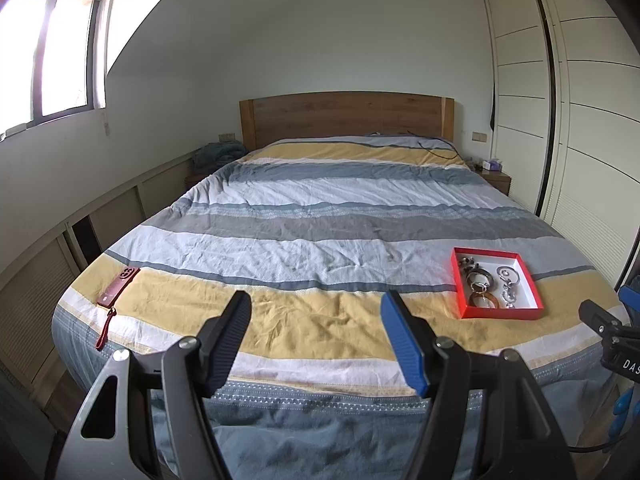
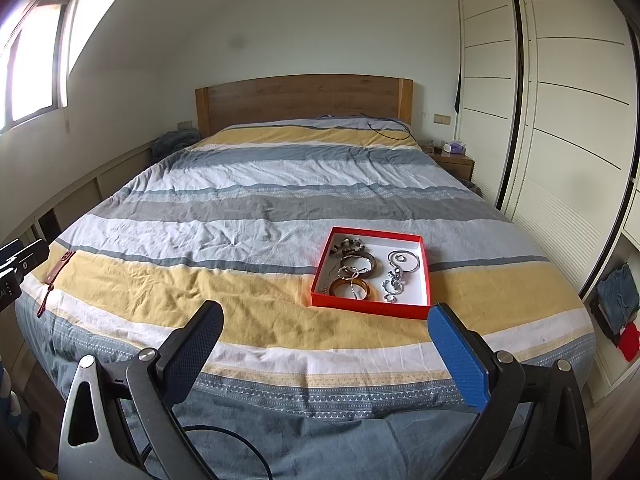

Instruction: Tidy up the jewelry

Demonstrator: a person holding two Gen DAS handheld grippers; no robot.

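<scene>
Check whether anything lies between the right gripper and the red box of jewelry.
Nothing visible does. Only bare striped bedcover lies between the open right gripper and the red box; the dark red phone lies far off left.

Both views are taken from the foot of the bed (image 1: 320, 216), looking along its length toward the wooden headboard (image 1: 346, 118) and tilted somewhat downward. The left wrist view is framed by the left hand-held gripper (image 1: 316, 300); the red tray (image 1: 500, 314) is seen well to its right. The right wrist view is framed by the right hand-held gripper (image 2: 326, 312), set further right, so the tray is seen nearer and almost centred. The striped cover, headboard, window (image 2: 34, 68), wardrobe doors (image 2: 568, 120) and tray are shared. Each hand-held gripper is glimpsed at the other view's edge.
</scene>
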